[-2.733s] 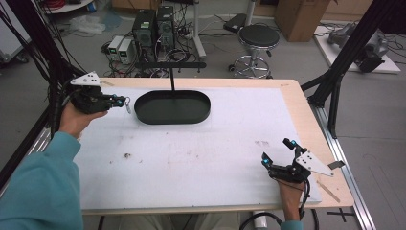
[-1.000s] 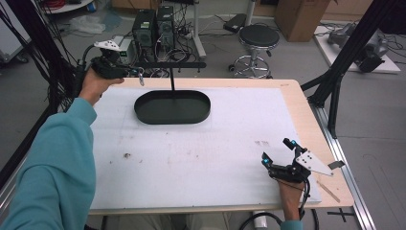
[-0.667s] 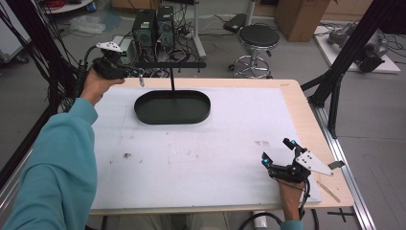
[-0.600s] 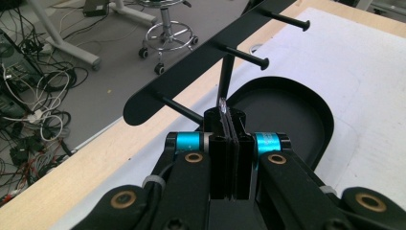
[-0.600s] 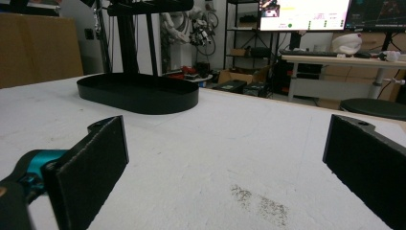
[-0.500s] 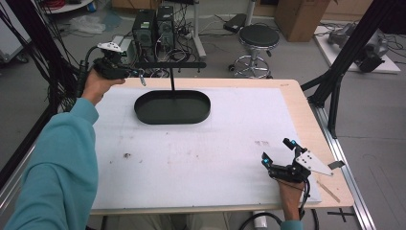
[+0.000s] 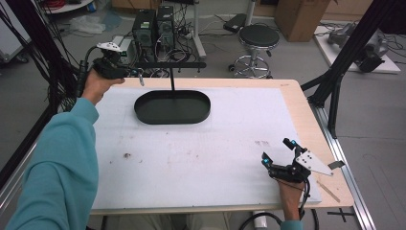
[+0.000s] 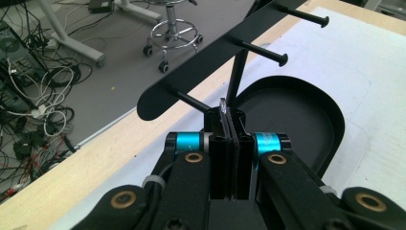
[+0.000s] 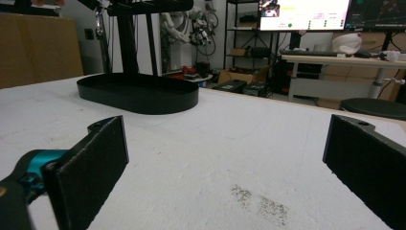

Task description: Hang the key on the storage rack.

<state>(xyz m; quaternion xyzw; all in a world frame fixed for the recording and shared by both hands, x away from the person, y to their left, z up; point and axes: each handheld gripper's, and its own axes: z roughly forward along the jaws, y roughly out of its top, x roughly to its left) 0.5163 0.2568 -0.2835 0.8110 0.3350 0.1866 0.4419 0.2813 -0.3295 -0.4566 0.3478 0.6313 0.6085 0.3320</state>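
The left gripper (image 7: 136, 75) is held up at the left tip of the black stand's crossbar (image 7: 167, 64), its jaws pressed together on a small thin clear piece (image 8: 223, 106) whose top edge pokes out just above them in the left gripper view; what the piece is cannot be told. In that view the jaws sit right at the nearest peg (image 8: 189, 99) of the crossbar, with two more pegs (image 8: 258, 50) reaching out farther along it. The crossbar stands on a thin upright post (image 7: 173, 83) that rises from the far edge of a black oval tray (image 7: 142, 108), and the left gripper hovers above and to the left of that tray, over the far left corner of the white table top (image 7: 201, 158). The right gripper (image 7: 278, 151) rests low on the table, well apart from the tray, toward the near right corner; its jaws are spread wide with nothing between them, and a dark smudge (image 9: 258, 201) marks the surface just ahead of them. Behind the tray, on the floor beyond the table, stands a round stool (image 7: 258, 36).
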